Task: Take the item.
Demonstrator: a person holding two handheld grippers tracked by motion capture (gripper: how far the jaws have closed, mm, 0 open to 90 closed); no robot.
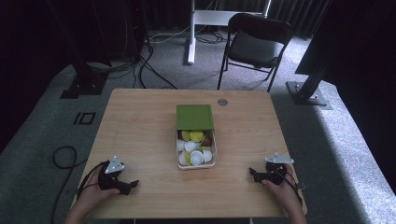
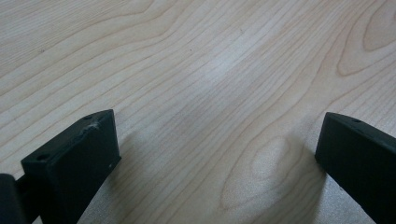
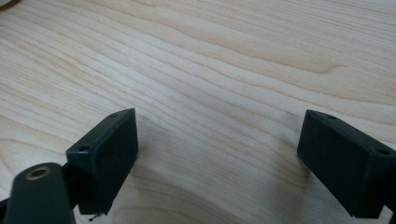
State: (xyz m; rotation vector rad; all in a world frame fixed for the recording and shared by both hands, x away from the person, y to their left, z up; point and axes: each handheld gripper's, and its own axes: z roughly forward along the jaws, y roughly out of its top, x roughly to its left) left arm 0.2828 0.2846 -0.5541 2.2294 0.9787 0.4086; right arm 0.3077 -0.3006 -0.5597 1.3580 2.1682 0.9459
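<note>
A small box (image 1: 196,164) with a green lid (image 1: 194,116) swung back stands at the middle of the wooden table (image 1: 140,121). It holds several white and yellow capsules (image 1: 196,157) and a brown one. My left gripper (image 1: 130,185) rests on the table near the front left corner, held by a hand. In its own view the left gripper (image 2: 219,149) stands open over bare wood. My right gripper (image 1: 253,174) rests near the front right corner, pointing toward the box. In its own view the right gripper (image 3: 219,144) is open, nothing between the jaws.
A round grey disc (image 1: 222,101) is set in the table's far edge. Beyond the table stand a black folding chair (image 1: 254,44), a white desk leg (image 1: 191,32) and dark stands with cables on the carpet.
</note>
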